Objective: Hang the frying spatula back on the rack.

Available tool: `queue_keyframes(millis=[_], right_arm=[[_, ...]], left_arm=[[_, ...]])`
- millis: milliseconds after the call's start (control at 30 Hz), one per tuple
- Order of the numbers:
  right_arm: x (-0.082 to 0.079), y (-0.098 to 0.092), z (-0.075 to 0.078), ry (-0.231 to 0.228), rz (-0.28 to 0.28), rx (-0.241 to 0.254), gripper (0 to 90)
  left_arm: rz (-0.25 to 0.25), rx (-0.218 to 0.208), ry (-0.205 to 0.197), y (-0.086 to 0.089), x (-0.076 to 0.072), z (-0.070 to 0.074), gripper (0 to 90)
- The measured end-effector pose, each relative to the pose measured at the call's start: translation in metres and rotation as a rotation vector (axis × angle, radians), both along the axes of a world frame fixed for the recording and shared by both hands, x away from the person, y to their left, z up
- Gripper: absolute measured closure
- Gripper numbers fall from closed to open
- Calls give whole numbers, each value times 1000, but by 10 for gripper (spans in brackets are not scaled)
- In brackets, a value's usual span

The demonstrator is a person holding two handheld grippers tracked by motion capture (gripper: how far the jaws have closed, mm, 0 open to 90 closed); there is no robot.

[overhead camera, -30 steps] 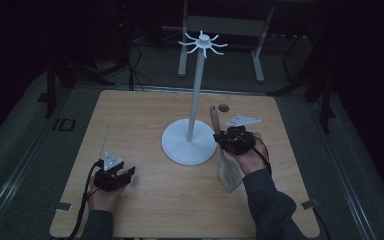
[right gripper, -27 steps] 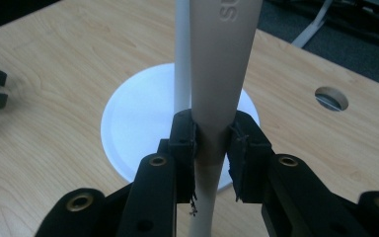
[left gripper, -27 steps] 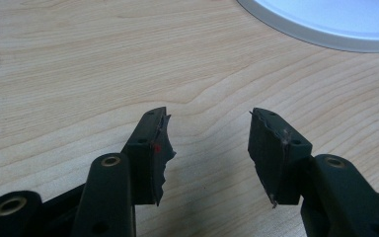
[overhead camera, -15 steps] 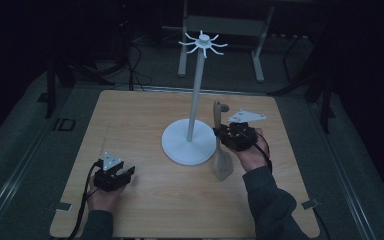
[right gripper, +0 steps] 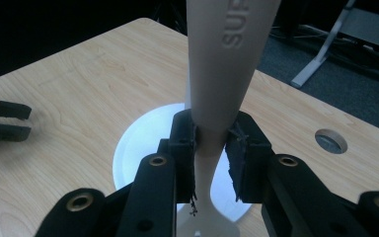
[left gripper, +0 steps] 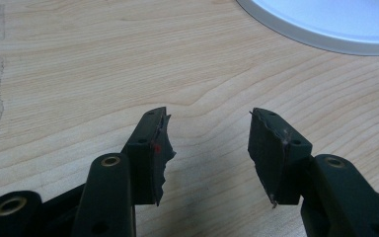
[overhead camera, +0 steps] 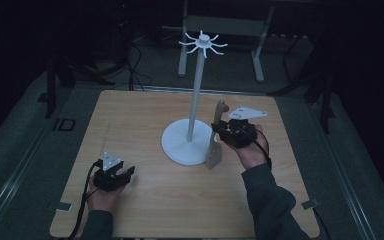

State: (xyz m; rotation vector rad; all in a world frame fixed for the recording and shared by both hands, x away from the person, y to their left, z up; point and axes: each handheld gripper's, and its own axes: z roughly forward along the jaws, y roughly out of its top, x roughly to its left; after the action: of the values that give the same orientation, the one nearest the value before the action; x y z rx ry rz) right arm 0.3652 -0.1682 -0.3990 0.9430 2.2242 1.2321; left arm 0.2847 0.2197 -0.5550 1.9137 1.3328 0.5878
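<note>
A beige utensil (overhead camera: 213, 151) with a long handle stands nearly upright, its broad end down beside the right rim of the white stand's round base (overhead camera: 180, 145). My right gripper (overhead camera: 219, 131) is shut on the utensil's narrow neck; in the right gripper view the pads pinch the utensil (right gripper: 227, 64) from both sides, just in front of the base (right gripper: 143, 143). The stand's thin pole (overhead camera: 195, 95) rises to a crown of hooks (overhead camera: 203, 43). My left gripper (overhead camera: 128, 173) rests low on the table at the front left, open, with bare wood between its jaws (left gripper: 209, 143).
The wooden table (overhead camera: 130, 120) has a round cable hole (right gripper: 330, 140) near its far right side. Beyond the table are dark floor, cables and a metal frame (overhead camera: 220, 25). The left gripper (right gripper: 5, 121) appears far off in the right gripper view.
The right hand has shifted slightly up and left, and the utensil's broad end has swung left toward the stand's base. The left gripper has stayed put.
</note>
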Motion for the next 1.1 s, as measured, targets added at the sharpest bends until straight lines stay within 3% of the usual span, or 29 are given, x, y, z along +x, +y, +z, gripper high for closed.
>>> queue_keyframes(millis=[667,1100], right_arm=[[4,0,17,-26,12,53,742],[8,-4,29,-73,31,129,742]], left_arm=[[5,-2,-2,0,0,0,500],[4,-1,-1,0,0,0,500]])
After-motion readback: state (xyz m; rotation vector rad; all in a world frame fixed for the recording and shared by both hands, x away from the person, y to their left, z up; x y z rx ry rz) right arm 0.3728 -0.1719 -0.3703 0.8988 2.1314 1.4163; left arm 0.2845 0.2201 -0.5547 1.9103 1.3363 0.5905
